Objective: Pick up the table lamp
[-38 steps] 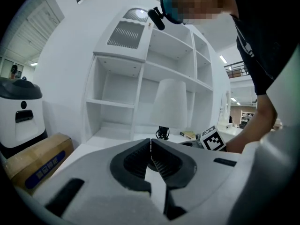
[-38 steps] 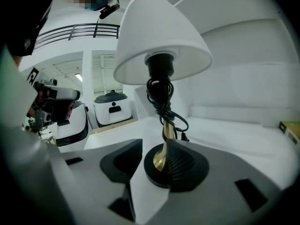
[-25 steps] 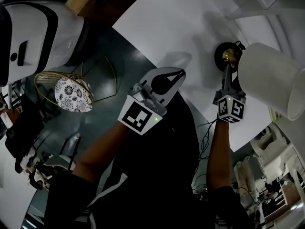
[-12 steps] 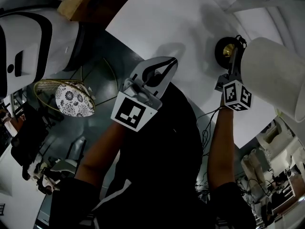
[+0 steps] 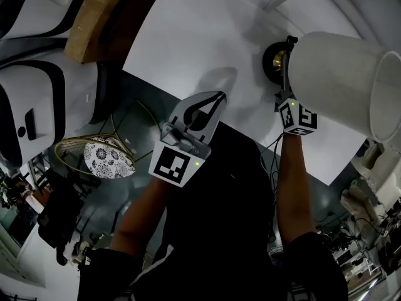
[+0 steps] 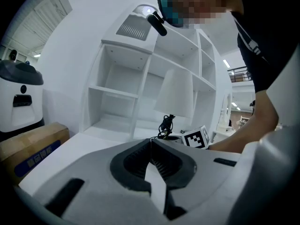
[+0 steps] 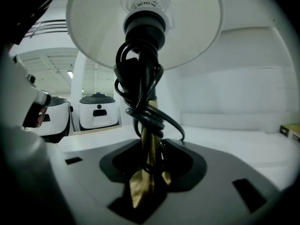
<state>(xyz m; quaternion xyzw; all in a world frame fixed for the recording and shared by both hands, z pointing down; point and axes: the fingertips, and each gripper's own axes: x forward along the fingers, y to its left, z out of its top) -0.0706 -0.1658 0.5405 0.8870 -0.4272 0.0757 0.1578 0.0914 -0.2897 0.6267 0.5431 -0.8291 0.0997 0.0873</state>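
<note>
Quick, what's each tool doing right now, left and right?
Left tool: closed, nothing in it.
Right tool: jaws closing around the lamp stem, not yet pressing on it.

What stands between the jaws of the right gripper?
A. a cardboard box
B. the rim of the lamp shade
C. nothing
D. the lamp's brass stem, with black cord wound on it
D: the right gripper view shows the brass stem, black cord around it, between the closing jaws of the right gripper.
</note>
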